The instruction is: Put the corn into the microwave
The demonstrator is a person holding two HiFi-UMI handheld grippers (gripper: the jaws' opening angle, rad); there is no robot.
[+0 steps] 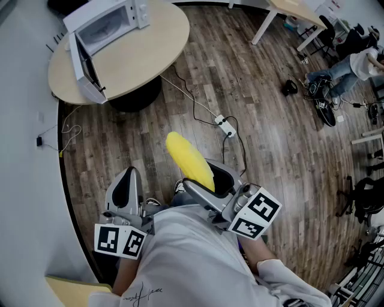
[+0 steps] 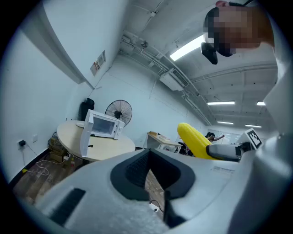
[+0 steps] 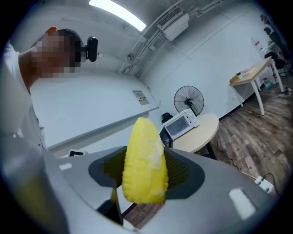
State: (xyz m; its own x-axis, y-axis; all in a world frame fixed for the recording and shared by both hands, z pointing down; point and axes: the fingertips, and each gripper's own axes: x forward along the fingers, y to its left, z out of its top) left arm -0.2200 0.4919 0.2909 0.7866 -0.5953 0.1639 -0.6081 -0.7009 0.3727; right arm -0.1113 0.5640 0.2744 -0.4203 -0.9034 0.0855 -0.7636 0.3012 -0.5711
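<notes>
The yellow corn cob [image 1: 189, 159] sticks forward out of my right gripper [image 1: 208, 177], which is shut on its lower end, chest-high over the wooden floor. In the right gripper view the corn [image 3: 144, 160] stands upright between the dark pads. The white microwave [image 1: 111, 24] sits on a round beige table [image 1: 144, 54] at the far left, and its door [image 1: 81, 63] hangs open. My left gripper [image 1: 128, 178] is held beside the right one, tips together, with nothing in it. From the left gripper view the corn [image 2: 194, 139] shows to the right and the microwave [image 2: 103, 125] ahead.
A white power strip [image 1: 225, 126] with its cable lies on the floor between me and the table. A desk [image 1: 288, 12] and a seated person [image 1: 354, 63] are at the far right. A standing fan [image 3: 188, 99] is behind the table. A white wall runs along the left.
</notes>
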